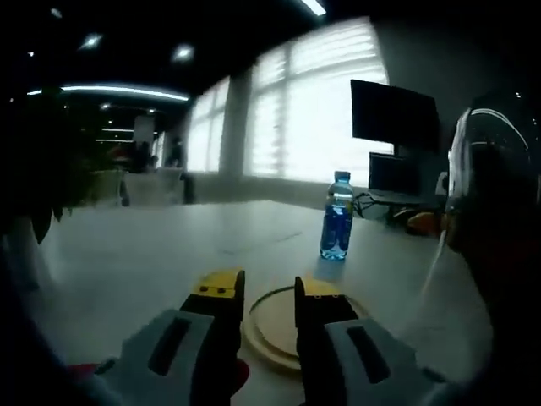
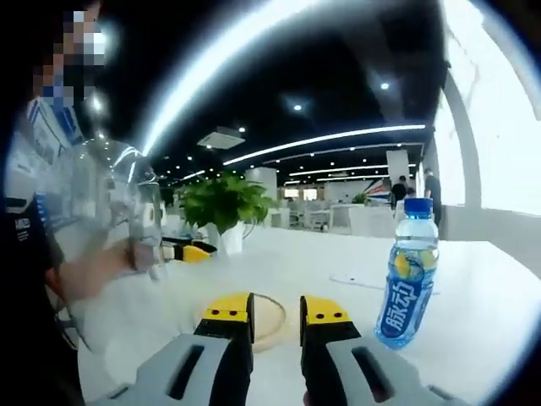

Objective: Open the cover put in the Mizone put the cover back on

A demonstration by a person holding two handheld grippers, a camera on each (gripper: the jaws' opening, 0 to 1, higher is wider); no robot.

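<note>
A Mizone bottle [image 1: 336, 218] [image 2: 409, 279] with blue drink and a blue cap stands upright on the white table [image 1: 152, 254]. A round wooden base [image 1: 272, 326] [image 2: 269, 317] lies flat just beyond the tips of both grippers. My left gripper [image 1: 267, 292] and my right gripper [image 2: 275, 315] are each open by a narrow gap with nothing between the jaws. A clear glass cover [image 2: 106, 199] stands at the left of the right gripper view, with a person's arm behind it; what holds it I cannot tell. The left gripper's yellow tips [image 2: 188, 251] show beside it.
A potted plant [image 2: 224, 203] stands at the table's far side. A dark monitor [image 1: 393, 114] and desk clutter [image 1: 397, 211] sit behind the bottle near bright windows. A person's dark body [image 1: 499, 228] is close on the right.
</note>
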